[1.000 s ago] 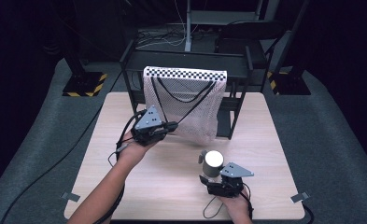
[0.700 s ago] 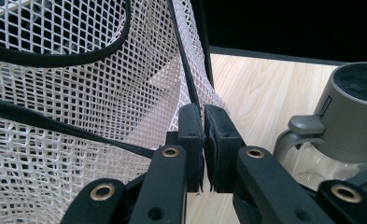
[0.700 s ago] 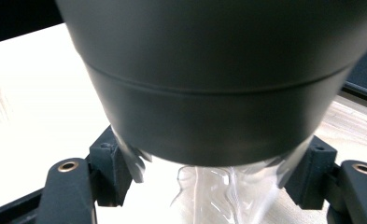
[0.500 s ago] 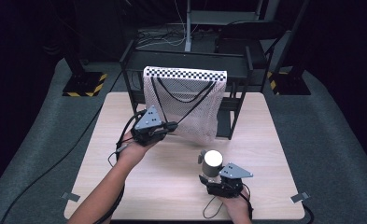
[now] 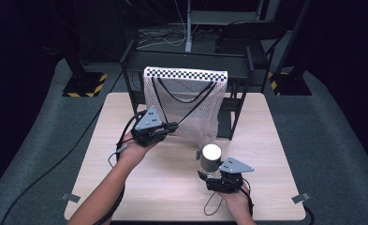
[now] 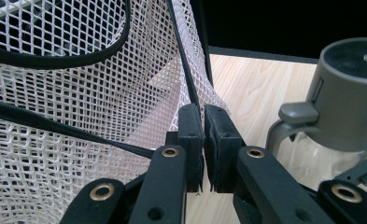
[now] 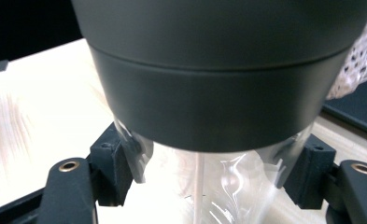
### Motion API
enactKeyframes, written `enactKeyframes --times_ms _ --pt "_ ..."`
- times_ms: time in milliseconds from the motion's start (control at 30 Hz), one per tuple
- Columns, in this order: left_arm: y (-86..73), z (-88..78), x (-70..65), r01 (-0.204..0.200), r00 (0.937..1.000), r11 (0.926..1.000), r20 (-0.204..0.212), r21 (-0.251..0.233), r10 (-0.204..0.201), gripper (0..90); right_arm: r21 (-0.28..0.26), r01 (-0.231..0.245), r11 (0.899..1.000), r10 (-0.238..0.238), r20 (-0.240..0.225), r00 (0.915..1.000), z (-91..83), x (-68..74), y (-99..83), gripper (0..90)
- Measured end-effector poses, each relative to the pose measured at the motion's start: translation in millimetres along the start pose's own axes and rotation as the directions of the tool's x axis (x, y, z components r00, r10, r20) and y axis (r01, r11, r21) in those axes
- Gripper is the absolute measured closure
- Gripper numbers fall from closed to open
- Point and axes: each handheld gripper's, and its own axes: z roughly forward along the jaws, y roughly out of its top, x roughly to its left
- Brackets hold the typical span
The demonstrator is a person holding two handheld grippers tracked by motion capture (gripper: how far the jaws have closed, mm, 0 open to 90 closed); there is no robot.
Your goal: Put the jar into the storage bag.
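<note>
A white mesh bag (image 5: 186, 105) with black cord trim hangs from a black rack (image 5: 238, 89) at the back of the table. My left gripper (image 5: 173, 125) pulls the bag's lower front edge toward the person. In the left gripper view, that gripper (image 6: 203, 119) is shut on the mesh edge and its black cord (image 6: 183, 60). A clear bottle (image 5: 210, 161) with a grey lid stands upright in front of the bag. My right gripper (image 5: 210, 175) is shut on its clear body (image 7: 218, 186), just under the grey lid (image 7: 209, 70).
The light wooden table (image 5: 139, 187) has bare room at front left and along the right side. A checkered strip (image 5: 186, 72) tops the bag. Cables trail from both grippers. Grey floor and black stands surround the table.
The bottle in my right gripper has crept slightly forward toward the bag. My left gripper holds the mesh edge in the same place.
</note>
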Motion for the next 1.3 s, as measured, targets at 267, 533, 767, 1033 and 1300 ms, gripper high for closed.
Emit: enactKeyframes --times_ms 267,533,767,1033,1300 --pt "-0.6 0.4 0.1 0.005 1.0 1.0 0.001 -0.004 -0.005 84.8 -0.022 0.011 1.0 -0.011 -0.011 0.9999 -1.7 -1.5 20.6 29.1" --pt "-0.4 0.4 0.5 0.003 1.0 1.0 0.002 -0.003 -0.003 85.0 -0.047 0.001 0.999 -0.003 -0.033 0.9995 -3.8 -6.0 43.4 29.1" --pt "-1.1 0.1 0.1 0.006 1.0 0.9999 -0.002 -0.008 -0.006 85.0 -0.062 0.012 0.998 -0.014 -0.038 0.9992 -4.7 -7.3 59.7 29.1" --pt "-1.3 -1.4 -0.1 0.013 0.9999 0.9998 -0.001 -0.017 -0.013 85.1 -0.082 0.018 0.996 -0.021 -0.046 0.9987 -6.3 -8.3 77.2 29.2" --pt "-0.8 -1.1 -0.5 0.011 0.9999 0.9999 -0.003 -0.012 -0.011 85.1 -0.104 0.019 0.994 -0.025 -0.048 0.9986 -8.7 -11.0 96.8 29.2"
